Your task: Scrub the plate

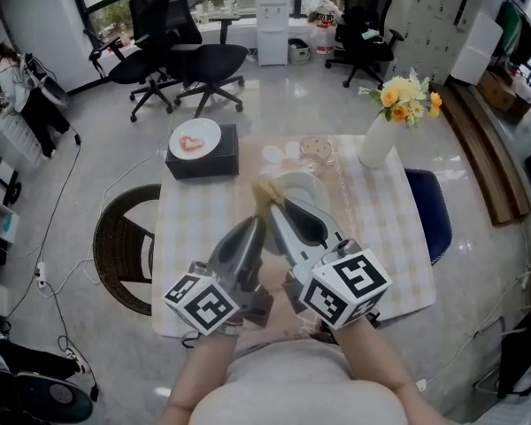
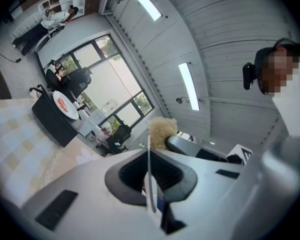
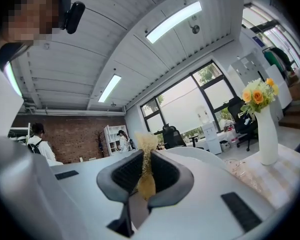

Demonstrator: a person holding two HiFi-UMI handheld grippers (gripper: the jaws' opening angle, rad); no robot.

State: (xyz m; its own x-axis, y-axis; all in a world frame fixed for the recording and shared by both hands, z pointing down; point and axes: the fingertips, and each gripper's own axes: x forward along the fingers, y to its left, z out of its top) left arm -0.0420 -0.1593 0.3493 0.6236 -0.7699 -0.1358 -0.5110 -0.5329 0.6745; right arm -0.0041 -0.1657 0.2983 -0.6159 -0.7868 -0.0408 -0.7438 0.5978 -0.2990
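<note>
Plate [image 1: 305, 189]: white, held up over the table [image 1: 385, 237], its thin rim nipped edge-on between the left gripper's [image 2: 150, 176] jaws. Right gripper [image 3: 146, 171] is clamped on a fibrous scrubber [image 3: 147, 144] just beside the plate; contact unclear. Likely stiff, slick and breakable. The rim hold is narrow, so scrub lightly near it.

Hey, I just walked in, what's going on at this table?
A person stands over the checked table with a hand-held gripper in each hand. The left hand-held gripper is clamped on the rim of a white plate. The right hand-held gripper grips a yellowish fibrous scrubber, held right beside that plate; whether they touch is unclear. A second plate with a red smear sits on a black box farther back.
</note>
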